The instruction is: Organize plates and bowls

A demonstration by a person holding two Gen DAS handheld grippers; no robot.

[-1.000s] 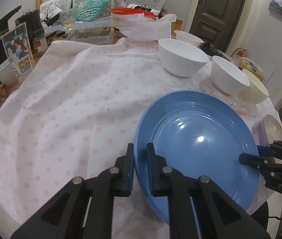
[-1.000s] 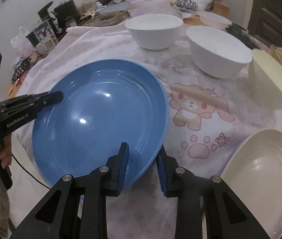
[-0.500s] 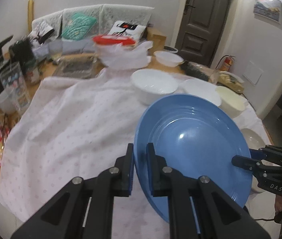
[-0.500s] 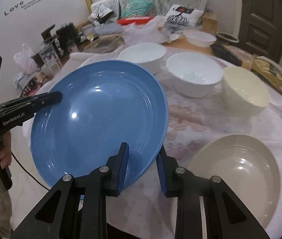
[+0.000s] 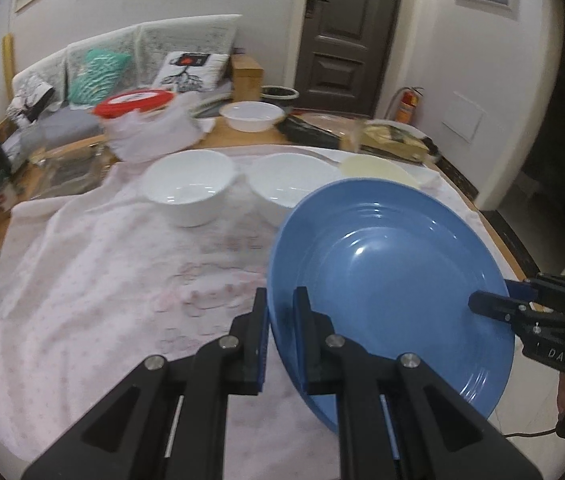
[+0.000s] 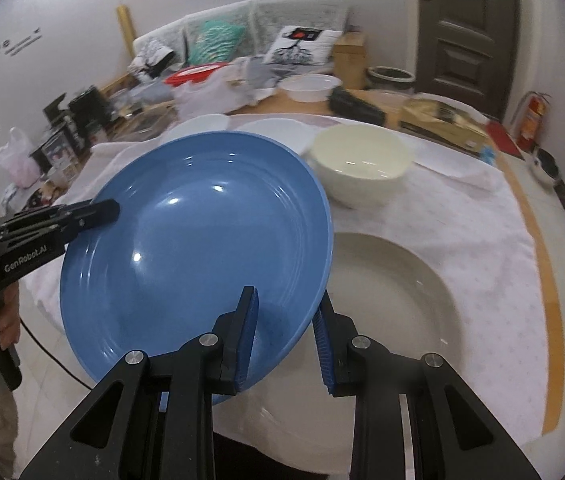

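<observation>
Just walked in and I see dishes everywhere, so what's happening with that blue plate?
A person is holding the blue plate by opposite rims with two handheld grippers, the left gripper and the right gripper both clamped on it. The plate is in the air, tilted, above the pink tablecloth. A beige plate lies beside and below it, and two white bowls and a cream bowl sit further back on the table.
</observation>
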